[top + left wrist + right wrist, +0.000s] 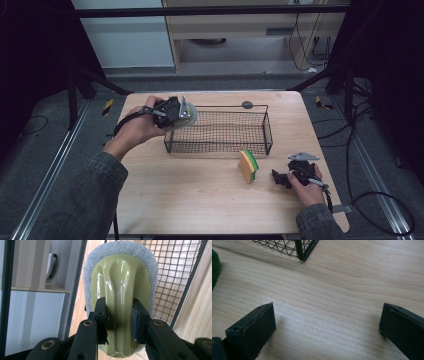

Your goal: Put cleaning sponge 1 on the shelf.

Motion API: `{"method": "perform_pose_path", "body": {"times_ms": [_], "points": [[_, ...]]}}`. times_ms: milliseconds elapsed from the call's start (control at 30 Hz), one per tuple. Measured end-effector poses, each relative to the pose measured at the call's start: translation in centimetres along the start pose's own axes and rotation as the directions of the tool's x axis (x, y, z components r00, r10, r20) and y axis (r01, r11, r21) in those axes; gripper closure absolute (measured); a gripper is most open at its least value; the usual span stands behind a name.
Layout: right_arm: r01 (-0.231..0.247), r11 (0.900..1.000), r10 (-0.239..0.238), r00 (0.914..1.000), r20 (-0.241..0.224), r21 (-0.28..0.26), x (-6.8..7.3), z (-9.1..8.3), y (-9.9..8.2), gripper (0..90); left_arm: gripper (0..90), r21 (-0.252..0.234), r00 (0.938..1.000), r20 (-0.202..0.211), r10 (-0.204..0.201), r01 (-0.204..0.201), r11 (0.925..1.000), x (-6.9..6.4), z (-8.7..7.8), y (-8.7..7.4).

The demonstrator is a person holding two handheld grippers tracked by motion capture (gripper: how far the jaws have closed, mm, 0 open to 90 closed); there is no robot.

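While the left gripper [119,320] clamps the scrubber [121,290] by its rigid, glossy handle ridge, we hold it at the wire basket's [220,131] nine-o'clock corner; light, soft-padded. Right gripper [327,327] rests wide apart, empty.

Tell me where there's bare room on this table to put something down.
The widest free patch of the light wooden table is its near half, left of the yellow and green sponge. Inside the black wire basket looks empty too. It is tighter between the sponge and the right gripper, and at the basket's left end, where the left gripper holds a green-handled scrubber.
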State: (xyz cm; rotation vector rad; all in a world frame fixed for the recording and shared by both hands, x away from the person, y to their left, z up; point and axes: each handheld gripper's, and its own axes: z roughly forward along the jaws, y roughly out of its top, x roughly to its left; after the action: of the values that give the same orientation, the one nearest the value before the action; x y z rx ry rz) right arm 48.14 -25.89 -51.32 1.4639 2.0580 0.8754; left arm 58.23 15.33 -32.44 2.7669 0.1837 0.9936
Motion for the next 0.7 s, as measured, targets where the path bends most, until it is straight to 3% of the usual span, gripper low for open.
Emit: {"method": "perform_pose_path", "body": {"times_ms": [467, 700], "points": [[-0.005, 1.0, 0.005, 1.0, 0.001, 0.0, 0.0, -0.3, -0.3, 0.8, 70.3, -0.002, 0.9994, 0.023, 0.026, -0.026, 0.9997, -0.2, 0.7, 1.3], [-0.006, 1.0, 0.006, 1.0, 0.005, 0.001, -0.1, -0.6, -0.6, 0.8, 70.3, 0.003, 0.9965, 0.048, 0.068, -0.069, 0.9976, -0.6, 1.4, 2.0]]}}
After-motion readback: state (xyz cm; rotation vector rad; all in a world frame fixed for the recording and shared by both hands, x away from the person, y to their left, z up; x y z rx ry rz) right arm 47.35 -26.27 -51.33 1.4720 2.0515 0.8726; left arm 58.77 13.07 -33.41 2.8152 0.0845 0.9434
